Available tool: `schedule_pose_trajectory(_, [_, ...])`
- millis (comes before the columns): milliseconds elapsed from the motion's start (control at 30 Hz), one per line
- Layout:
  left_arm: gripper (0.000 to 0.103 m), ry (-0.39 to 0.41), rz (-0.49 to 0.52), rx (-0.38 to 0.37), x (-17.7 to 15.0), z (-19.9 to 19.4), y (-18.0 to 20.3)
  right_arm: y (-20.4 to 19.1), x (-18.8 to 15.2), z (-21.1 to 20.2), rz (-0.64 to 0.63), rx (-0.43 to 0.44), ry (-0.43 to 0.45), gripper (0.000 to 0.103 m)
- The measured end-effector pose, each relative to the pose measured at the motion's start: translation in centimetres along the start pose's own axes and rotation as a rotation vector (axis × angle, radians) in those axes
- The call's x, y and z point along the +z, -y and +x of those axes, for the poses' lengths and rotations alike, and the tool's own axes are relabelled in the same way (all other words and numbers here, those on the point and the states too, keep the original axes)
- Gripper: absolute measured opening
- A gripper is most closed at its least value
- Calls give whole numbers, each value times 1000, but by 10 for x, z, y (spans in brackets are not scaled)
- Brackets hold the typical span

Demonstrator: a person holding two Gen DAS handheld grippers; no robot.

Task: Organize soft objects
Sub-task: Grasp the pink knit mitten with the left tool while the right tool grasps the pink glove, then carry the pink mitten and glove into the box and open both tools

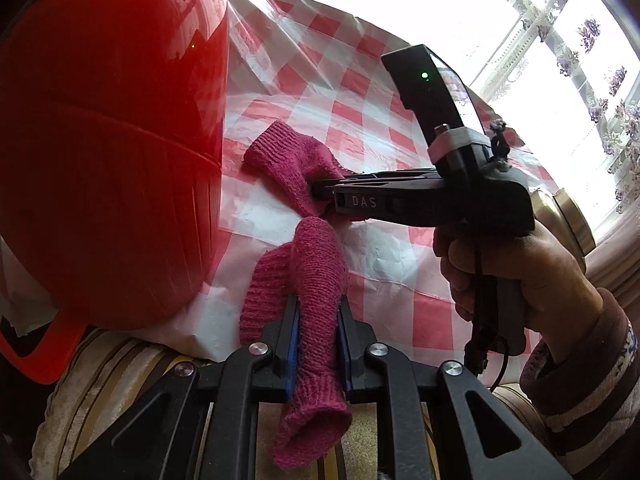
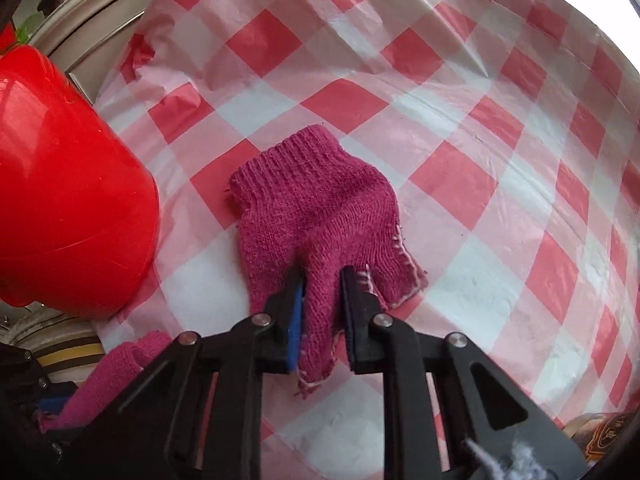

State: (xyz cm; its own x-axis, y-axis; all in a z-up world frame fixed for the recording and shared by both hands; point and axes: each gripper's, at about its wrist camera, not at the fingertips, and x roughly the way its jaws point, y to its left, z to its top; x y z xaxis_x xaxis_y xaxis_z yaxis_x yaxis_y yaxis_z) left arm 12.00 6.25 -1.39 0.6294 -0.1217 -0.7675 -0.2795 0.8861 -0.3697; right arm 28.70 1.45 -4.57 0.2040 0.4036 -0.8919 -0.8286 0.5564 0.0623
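Two magenta knit gloves lie on a red-and-white checked plastic cloth [image 2: 460, 128]. My left gripper [image 1: 318, 312] is shut on the first glove [image 1: 316, 280], which runs between its pads and hangs down toward the camera. My right gripper [image 2: 322, 296] is shut on a finger of the second glove [image 2: 316, 208], whose cuff points away from me. In the left wrist view the right gripper [image 1: 320, 192] comes in from the right and pinches that second glove [image 1: 286, 160]. The first glove also shows in the right wrist view [image 2: 116, 376] at lower left.
A large red plastic bucket [image 1: 108, 152] stands on the left, close to both gloves; it shows at the left in the right wrist view [image 2: 68, 184]. A striped cushion [image 1: 104, 368] lies under the cloth's near edge. A bright window with a floral curtain [image 1: 580, 60] is behind.
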Motion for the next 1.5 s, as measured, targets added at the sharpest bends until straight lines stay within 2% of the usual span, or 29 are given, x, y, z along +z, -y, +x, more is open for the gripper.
schedule_pose_trajectory(100, [17,1,0,0,0,0,0,-2,-7,-10,11,0,11,19])
schedule_pose_trajectory(367, [17,23,1,7,-3,-7,1,4,-36,-80,97,12,100,18])
schedule_pose_trajectory(633, [17,73,28,9,-8,-27,9,12,-96,-158,165,-15,178,18])
schedule_pose_trajectory(867, [17,115,64,-33,-15,-50,28,20,-165,-230,244,-78,240,18])
schedule_pose_trajectory(1000, [17,125,104,-61,-22,-62,51,29,-211,-269,303,-131,262,18])
schedule_pose_trajectory(1200, [17,112,211,-145,-39,-70,104,48,-286,-322,433,-222,299,18])
schedule_pose_trajectory(1367, [17,92,327,-223,-58,-74,156,60,-348,-346,551,-264,307,18])
schedule_pose_trajectory(1500, [17,67,434,-283,-81,-78,202,63,-388,-354,624,-265,317,18])
